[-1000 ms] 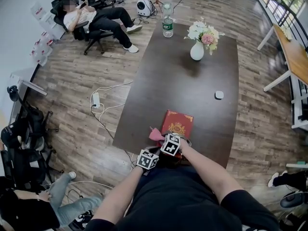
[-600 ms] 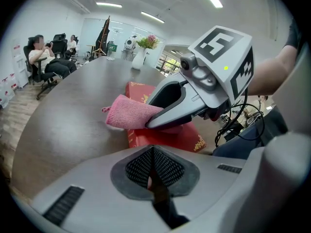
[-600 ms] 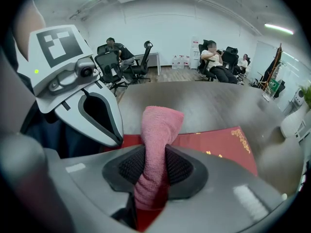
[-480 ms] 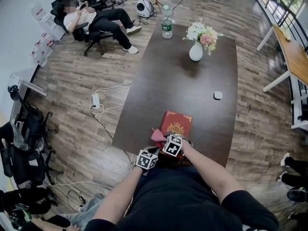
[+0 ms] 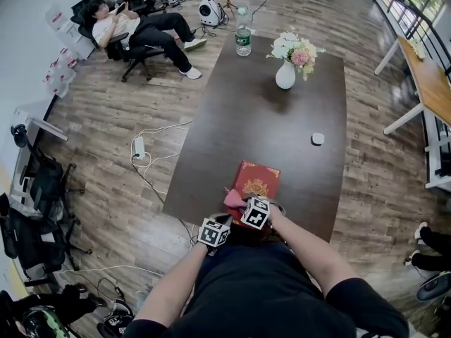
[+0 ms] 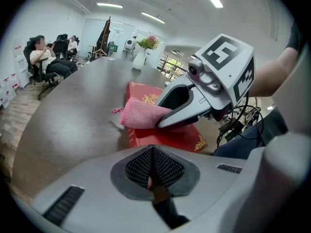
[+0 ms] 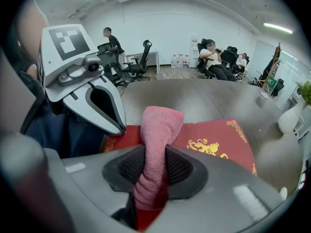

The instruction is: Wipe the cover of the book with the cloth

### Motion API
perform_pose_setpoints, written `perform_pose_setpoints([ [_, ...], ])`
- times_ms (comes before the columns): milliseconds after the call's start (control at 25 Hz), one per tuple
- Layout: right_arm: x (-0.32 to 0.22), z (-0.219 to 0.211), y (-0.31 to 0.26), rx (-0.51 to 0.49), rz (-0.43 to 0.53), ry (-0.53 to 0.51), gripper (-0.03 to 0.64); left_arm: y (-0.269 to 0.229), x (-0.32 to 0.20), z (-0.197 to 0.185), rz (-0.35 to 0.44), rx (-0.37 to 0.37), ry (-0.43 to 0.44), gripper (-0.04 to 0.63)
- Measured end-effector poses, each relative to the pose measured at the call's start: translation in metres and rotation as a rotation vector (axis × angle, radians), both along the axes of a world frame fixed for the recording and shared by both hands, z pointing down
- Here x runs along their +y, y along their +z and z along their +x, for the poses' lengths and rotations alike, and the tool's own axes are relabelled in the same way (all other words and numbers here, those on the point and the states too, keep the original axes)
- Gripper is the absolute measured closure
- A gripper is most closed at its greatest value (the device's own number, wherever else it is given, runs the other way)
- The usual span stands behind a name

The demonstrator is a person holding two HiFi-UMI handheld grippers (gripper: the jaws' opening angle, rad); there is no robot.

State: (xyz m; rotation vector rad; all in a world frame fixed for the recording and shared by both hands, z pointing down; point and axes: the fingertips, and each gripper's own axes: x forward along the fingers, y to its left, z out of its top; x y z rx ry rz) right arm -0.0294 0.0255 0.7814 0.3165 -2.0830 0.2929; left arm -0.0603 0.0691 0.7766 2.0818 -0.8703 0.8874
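A red book (image 5: 258,180) with gold print lies at the near end of the dark table (image 5: 275,125). My right gripper (image 5: 241,204) is shut on a rolled pink cloth (image 5: 234,198), which rests on the book's near-left part. In the right gripper view the cloth (image 7: 159,125) runs out between the pads over the red cover (image 7: 214,139). My left gripper (image 5: 225,223) is shut with nothing in it, just off the book's near-left corner. In the left gripper view the right gripper (image 6: 194,101) presses the cloth (image 6: 141,116) onto the book (image 6: 165,136).
A white vase of flowers (image 5: 285,74) and a water bottle (image 5: 242,39) stand at the table's far end. A small white object (image 5: 318,139) lies right of middle. A person sits on a chair (image 5: 134,27) at far left. A power strip and cables (image 5: 139,146) lie on the floor.
My right gripper and the cloth have slid slightly to the right on the book. The left gripper has stayed in place. A person at lower left has left the view.
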Motion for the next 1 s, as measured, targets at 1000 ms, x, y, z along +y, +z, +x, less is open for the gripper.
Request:
perform_pose_setpoints([
  [1000,0.009,0.026,-0.001,0.006,-0.005,0.027,0.497,0.001,0.000,-0.001,0.008,-0.001,-0.007,0.601],
])
